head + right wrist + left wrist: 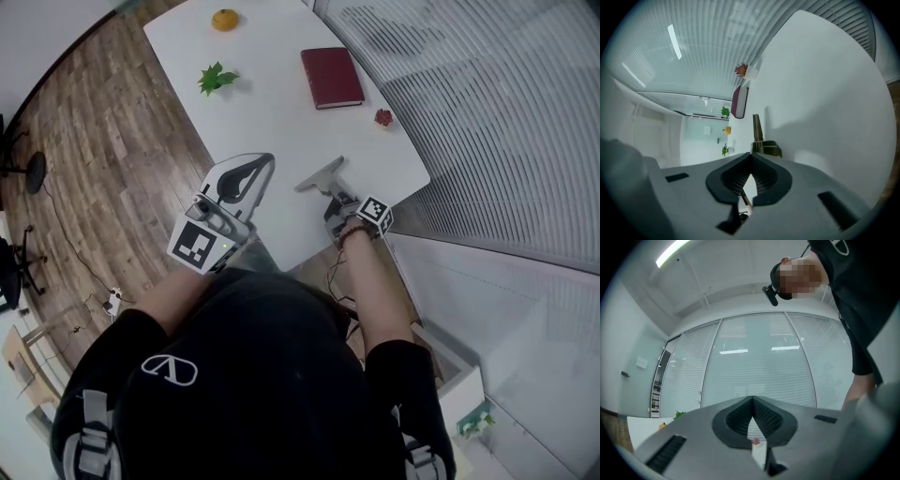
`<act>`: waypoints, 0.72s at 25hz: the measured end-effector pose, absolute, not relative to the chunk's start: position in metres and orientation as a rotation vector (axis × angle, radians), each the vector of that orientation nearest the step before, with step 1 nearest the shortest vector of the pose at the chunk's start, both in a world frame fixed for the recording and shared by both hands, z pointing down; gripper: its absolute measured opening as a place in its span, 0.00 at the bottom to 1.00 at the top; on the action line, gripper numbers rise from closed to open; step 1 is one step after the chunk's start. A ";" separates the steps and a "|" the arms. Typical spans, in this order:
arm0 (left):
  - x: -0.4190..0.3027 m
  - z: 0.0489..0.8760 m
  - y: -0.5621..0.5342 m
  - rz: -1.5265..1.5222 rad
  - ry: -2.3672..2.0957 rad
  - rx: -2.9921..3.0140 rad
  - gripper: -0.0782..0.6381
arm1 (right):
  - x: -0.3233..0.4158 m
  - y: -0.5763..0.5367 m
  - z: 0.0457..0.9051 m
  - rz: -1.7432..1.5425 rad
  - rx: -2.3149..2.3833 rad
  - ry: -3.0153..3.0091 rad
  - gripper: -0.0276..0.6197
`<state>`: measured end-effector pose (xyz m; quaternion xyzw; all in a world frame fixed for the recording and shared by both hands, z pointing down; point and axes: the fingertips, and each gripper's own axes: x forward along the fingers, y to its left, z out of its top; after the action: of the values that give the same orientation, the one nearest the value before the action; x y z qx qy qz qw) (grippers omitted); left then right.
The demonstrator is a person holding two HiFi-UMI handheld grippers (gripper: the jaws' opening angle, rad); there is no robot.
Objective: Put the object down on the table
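Note:
Both grippers hover over the near end of the white table [281, 112] and neither holds anything. My left gripper [258, 164] is shut and tilted upward; in its own view the jaws [752, 398] meet at the tip with nothing between them. My right gripper [319, 173] is rolled on its side just right of it, jaws closed and empty [751, 154]. A dark red book [331, 77] lies flat on the table, also visible in the right gripper view [739, 101]. A small red flower [382, 117] sits near the right edge.
An orange [224, 19] and a green leaf sprig [217, 78] lie at the far end of the table. Slatted blinds [487, 103] and a glass wall run along the right. Wood floor [103, 141] is on the left, with a round stand base [35, 172].

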<state>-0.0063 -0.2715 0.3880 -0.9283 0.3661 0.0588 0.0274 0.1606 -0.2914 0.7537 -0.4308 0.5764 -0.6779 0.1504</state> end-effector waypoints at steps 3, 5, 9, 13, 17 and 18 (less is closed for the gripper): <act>-0.008 0.389 -0.272 0.172 1.137 -2.861 0.12 | 0.161 -0.293 0.763 -1.978 -1.230 1.600 0.05; -0.010 0.388 -0.273 0.169 1.138 -2.861 0.12 | 0.160 -0.293 0.766 -1.994 -1.223 1.561 0.05; -0.010 0.388 -0.275 0.164 1.134 -2.864 0.12 | 0.158 -0.296 0.768 -2.005 -1.218 1.534 0.05; -0.005 0.390 -0.276 0.163 1.126 -2.867 0.12 | 0.156 -0.298 0.766 -2.034 -1.180 1.496 0.13; -0.006 0.389 -0.276 0.174 1.116 -2.878 0.12 | 0.150 -0.295 0.751 -2.037 -1.139 1.501 0.34; -0.006 0.389 -0.276 0.181 1.113 -2.878 0.12 | 0.151 -0.293 0.749 -2.036 -1.144 1.501 0.34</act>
<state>-0.0058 -0.2759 0.3886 -0.9308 0.3599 0.0585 0.0254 0.1513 -0.2927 0.7489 -0.4052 0.5317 -0.7211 0.1819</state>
